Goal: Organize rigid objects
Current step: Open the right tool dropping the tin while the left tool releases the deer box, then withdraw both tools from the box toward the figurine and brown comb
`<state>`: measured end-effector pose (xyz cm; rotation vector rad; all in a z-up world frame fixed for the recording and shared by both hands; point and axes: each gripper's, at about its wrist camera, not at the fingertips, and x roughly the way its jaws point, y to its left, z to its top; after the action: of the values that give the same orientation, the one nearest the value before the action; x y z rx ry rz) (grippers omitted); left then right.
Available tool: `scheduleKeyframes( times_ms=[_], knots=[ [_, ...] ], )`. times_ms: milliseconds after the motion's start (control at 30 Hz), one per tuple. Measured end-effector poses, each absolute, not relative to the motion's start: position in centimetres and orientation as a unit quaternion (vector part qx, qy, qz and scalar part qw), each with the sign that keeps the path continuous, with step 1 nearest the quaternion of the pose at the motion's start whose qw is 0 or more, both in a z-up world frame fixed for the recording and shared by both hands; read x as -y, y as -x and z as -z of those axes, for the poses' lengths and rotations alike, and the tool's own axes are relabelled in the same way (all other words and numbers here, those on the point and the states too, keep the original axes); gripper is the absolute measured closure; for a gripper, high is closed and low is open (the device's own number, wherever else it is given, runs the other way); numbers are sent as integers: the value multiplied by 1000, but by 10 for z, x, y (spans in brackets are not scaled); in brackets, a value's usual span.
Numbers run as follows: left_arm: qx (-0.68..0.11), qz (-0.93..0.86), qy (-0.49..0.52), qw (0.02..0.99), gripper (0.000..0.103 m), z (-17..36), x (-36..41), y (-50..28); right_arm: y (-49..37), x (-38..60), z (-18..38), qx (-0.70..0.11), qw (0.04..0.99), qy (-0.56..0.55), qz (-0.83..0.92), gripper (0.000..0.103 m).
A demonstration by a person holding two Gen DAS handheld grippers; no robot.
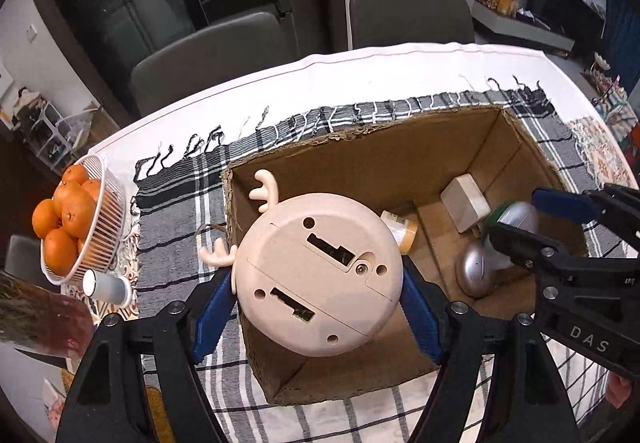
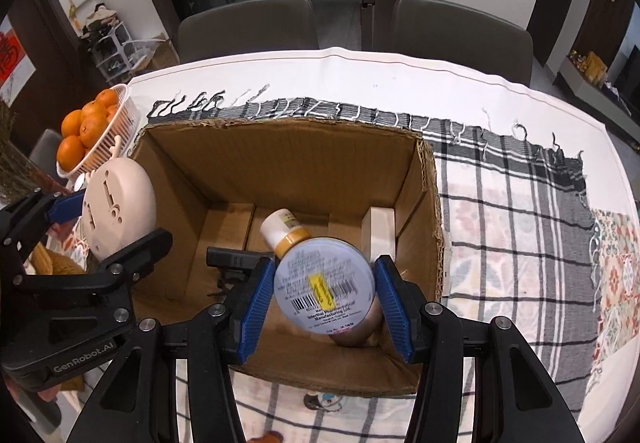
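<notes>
My left gripper (image 1: 318, 293) is shut on a round pink device with antlers (image 1: 320, 275), its underside toward the camera, held over the left part of an open cardboard box (image 1: 360, 163). It also shows in the right wrist view (image 2: 118, 209). My right gripper (image 2: 324, 293) is shut on a silver tin with a barcode label (image 2: 324, 283), held inside the box (image 2: 280, 159) near its right front. In the box lie a small yellow bottle with a white cap (image 2: 284, 229), a white block (image 2: 380, 233) and a silver oval object (image 1: 474, 273).
A white basket of oranges (image 1: 100, 211) stands at the table's left edge, with a small white cup (image 1: 106, 285) lying beside it. A checked cloth (image 2: 516, 211) covers the table under the box. Two grey chairs (image 2: 248, 27) stand behind the table.
</notes>
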<state>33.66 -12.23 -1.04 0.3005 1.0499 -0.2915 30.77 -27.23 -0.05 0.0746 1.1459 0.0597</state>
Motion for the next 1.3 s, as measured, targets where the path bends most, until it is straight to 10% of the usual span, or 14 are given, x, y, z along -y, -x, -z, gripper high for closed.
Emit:
scheduleKeyframes(
  times_ms=[1300],
  knots=[
    [-450,190,-173,855,21,4,137,-207,-193,279,-29,-488,872,18,-21,48]
  ],
)
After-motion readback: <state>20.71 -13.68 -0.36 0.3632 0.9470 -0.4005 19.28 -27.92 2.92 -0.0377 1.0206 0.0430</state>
